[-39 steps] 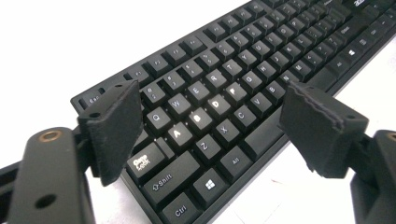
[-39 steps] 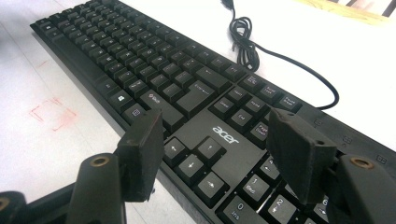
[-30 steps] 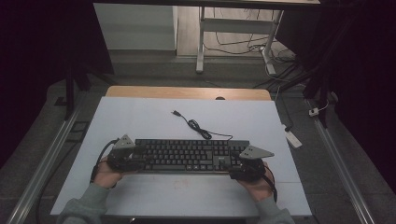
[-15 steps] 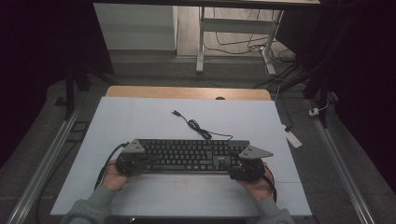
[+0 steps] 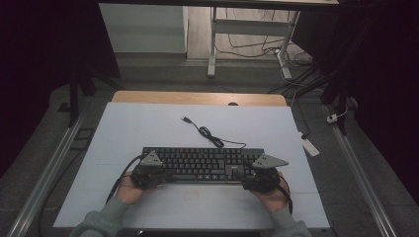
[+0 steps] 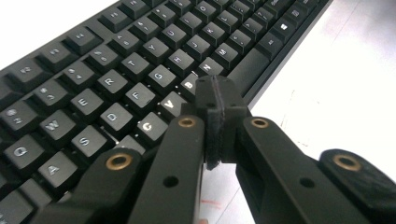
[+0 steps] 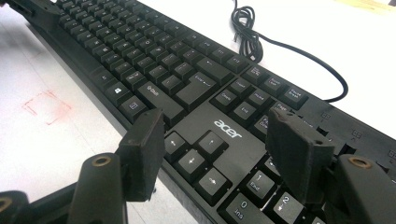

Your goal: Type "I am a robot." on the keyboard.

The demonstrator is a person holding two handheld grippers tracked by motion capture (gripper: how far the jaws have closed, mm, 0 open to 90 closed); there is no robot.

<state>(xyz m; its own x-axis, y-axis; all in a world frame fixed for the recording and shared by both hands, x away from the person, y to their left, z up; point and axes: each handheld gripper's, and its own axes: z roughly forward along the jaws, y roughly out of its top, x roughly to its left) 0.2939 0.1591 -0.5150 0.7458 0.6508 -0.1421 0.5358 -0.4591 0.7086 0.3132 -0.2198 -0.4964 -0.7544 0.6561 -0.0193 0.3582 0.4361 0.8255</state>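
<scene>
Two grippers at a black keyboard on a white worktop

The keyboard (image 5: 202, 164) lies near the worktop's (image 5: 148, 123) front edge, its cable (image 5: 210, 136) trailing toward the back. The left gripper (image 6: 217, 95) has just clenched, nothing between its jaws, tips over the lower letter keys. The right gripper (image 7: 219, 142) stands released, jaws straddling the arrow keys.
</scene>
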